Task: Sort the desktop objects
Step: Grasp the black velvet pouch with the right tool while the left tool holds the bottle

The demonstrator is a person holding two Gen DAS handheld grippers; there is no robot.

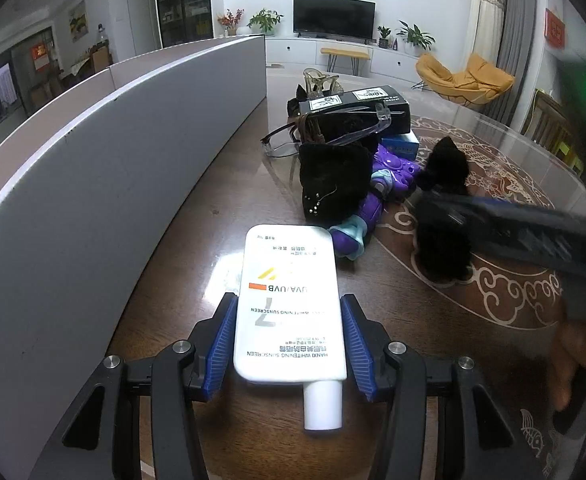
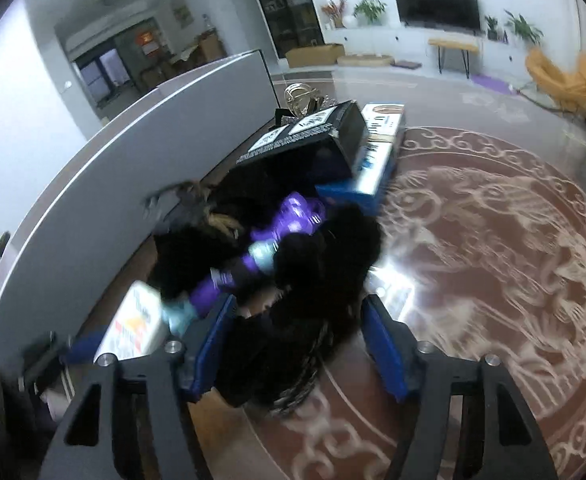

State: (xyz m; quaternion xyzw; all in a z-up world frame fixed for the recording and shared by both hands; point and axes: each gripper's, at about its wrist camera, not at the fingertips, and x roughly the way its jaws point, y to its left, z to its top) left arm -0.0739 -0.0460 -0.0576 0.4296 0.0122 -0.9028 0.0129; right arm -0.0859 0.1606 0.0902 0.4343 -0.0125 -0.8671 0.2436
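Note:
My left gripper (image 1: pixel 289 312) is shut on a white sunscreen tube (image 1: pixel 289 304), cap toward the camera, just above the brown table. The tube also shows blurred in the right wrist view (image 2: pixel 137 328). My right gripper (image 2: pixel 297 312) is open around a black furry item with a braided cord (image 2: pixel 305 320), pads on either side with gaps; the view is blurred. In the left wrist view the right gripper (image 1: pixel 445 220) reaches in from the right over the same black furry item (image 1: pixel 445 256). A purple toy (image 1: pixel 377 200) lies in the pile, and it shows in the right wrist view (image 2: pixel 249 264).
A grey partition board (image 1: pixel 93 184) runs along the table's left. The pile holds a black furry pouch (image 1: pixel 333 176), clear glasses (image 1: pixel 333 136), a black box (image 1: pixel 353 106) and a blue box (image 2: pixel 377 160). The table has a patterned inlay (image 2: pixel 493 240) at right.

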